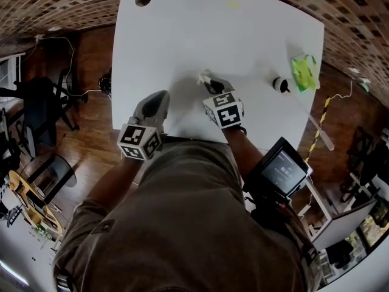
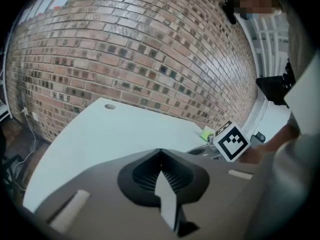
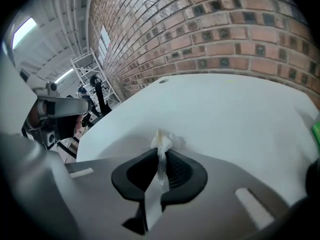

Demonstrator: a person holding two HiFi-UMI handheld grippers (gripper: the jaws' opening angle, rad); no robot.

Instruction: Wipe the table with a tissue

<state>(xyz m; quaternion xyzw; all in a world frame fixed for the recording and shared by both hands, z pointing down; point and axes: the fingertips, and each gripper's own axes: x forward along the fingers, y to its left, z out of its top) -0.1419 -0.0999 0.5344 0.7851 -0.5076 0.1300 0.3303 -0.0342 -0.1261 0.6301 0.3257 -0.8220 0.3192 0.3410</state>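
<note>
A: Where is the tissue?
B: The tissue [image 3: 161,143] is pinched in the right gripper [image 1: 208,81]. Its jaws are closed on it, and a crumpled white end sticks out in front of the tips. It is low over the white table [image 1: 243,35], near the front edge. I cannot tell if it touches.
A: And the other gripper?
B: The left gripper [image 2: 160,156] has its jaws pressed together with nothing between them. It is over the front edge.
A: Anything else?
B: A green packet [image 1: 304,72] near the right edge, and a small black and white thing [image 1: 280,84] just beside it.
</note>
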